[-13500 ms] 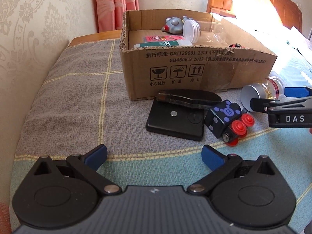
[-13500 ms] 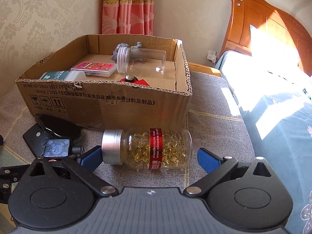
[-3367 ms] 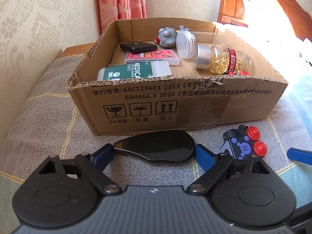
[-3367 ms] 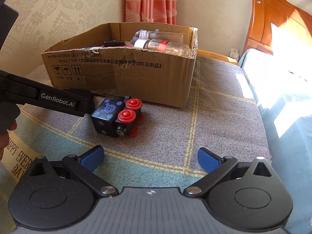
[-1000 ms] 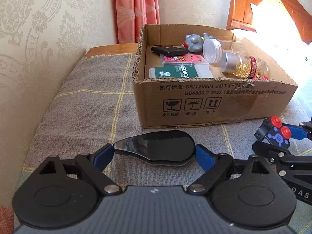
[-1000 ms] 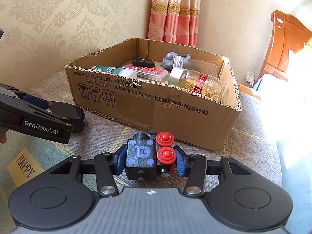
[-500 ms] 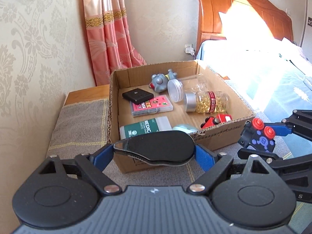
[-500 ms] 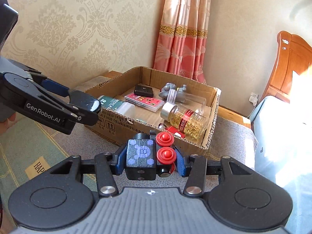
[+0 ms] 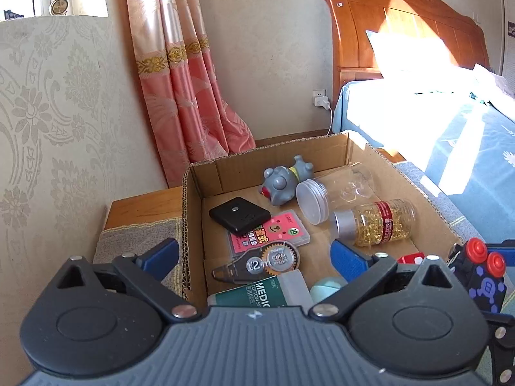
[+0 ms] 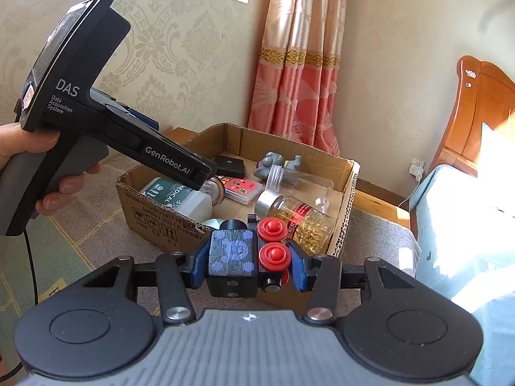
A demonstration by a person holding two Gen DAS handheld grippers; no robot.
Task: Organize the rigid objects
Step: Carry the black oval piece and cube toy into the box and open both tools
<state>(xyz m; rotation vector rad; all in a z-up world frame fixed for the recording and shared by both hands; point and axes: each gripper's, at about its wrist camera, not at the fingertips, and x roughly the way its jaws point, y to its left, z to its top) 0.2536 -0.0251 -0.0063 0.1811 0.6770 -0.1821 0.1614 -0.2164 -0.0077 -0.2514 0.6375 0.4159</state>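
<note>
Inside cardboard box (image 9: 354, 154): correction tape (image 9: 267, 262), pill bottle (image 9: 375, 223), clear jar (image 9: 334, 189). Left gripper (image 9: 254, 255) spread wide; right gripper (image 10: 246, 262) clamping black cube toy (image 10: 244, 257) (red buttons, purple dots).

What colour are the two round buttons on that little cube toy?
Red buttons on the black-and-purple cube toy; clearest in the right wrist view.

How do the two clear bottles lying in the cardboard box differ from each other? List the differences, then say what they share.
Contents: the capsule bottle is packed with golden capsules; the empty bottle holds nothing visible.
Cap: the capsule bottle's is silver metal; the empty bottle's is pale, translucent plastic.
Label: the capsule bottle wears a red band; the empty bottle is bare.
Shared: both are clear, capped, and lie on their sides next to each other in the cardboard box.
</note>
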